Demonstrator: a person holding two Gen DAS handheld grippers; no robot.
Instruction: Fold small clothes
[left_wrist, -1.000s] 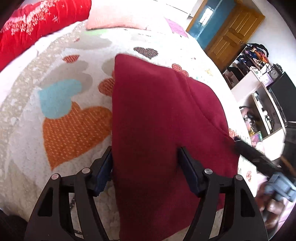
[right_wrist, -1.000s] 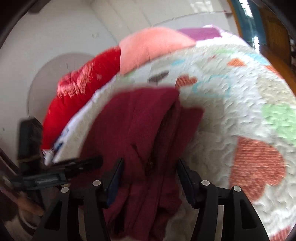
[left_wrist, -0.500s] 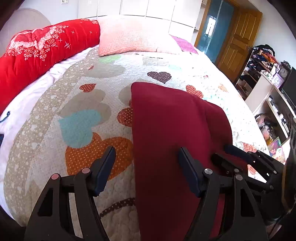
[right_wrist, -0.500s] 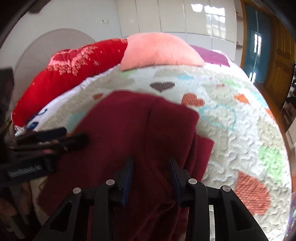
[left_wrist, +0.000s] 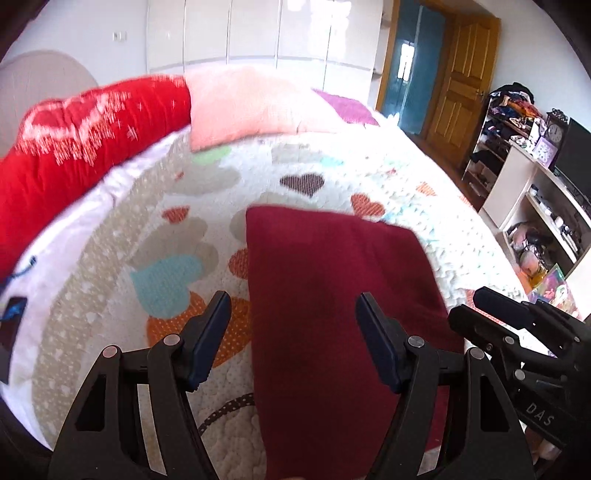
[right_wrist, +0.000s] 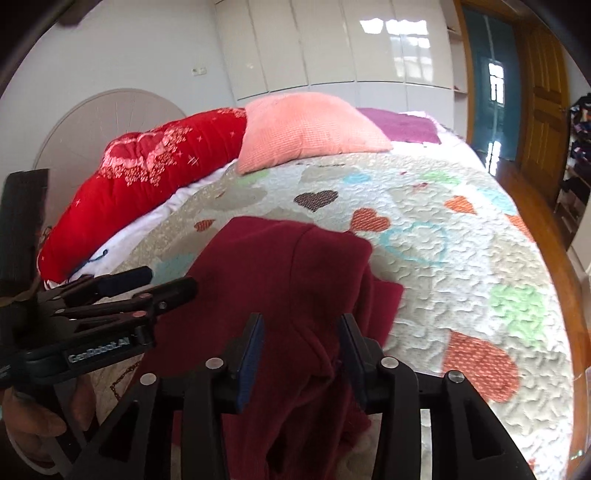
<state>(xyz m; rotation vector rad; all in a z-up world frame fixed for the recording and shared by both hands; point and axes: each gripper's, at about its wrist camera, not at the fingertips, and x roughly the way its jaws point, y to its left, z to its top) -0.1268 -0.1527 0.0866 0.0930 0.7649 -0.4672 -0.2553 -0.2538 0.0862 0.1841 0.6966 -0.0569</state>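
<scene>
On the near part of a bed, over a quilted bedspread (left_wrist: 332, 173) stitched in a wavy pebbled pattern and printed with hearts in orange, teal, green and brown, lies a dark maroon garment (left_wrist: 332, 295) of soft, matte knit. From the left wrist view it reads as a smooth, nearly rectangular panel with a straight left edge and squared far corners; from the right wrist view its right side is bunched into thick vertical folds, with a lower layer sticking out flat toward the right. The left gripper (left_wrist: 291, 332), black with dark blue pads, holds its jaws wide apart above the cloth's left edge, one finger over the bedspread and the other over the maroon fabric, neither pad pressing on it. The right gripper (right_wrist: 301, 347) stands over the rumpled folds with its jaws narrower and opening; fabric rises between the pads, but they do not visibly pinch it. At the head of the bed rest a long, plump red bolster (right_wrist: 155, 181) with pale glittery print, a square salmon pillow (right_wrist: 306, 133) with a fine waffle texture, and a flat purple cloth (right_wrist: 406, 127). Glossy white wardrobe doors (right_wrist: 332, 44) stand behind.
</scene>
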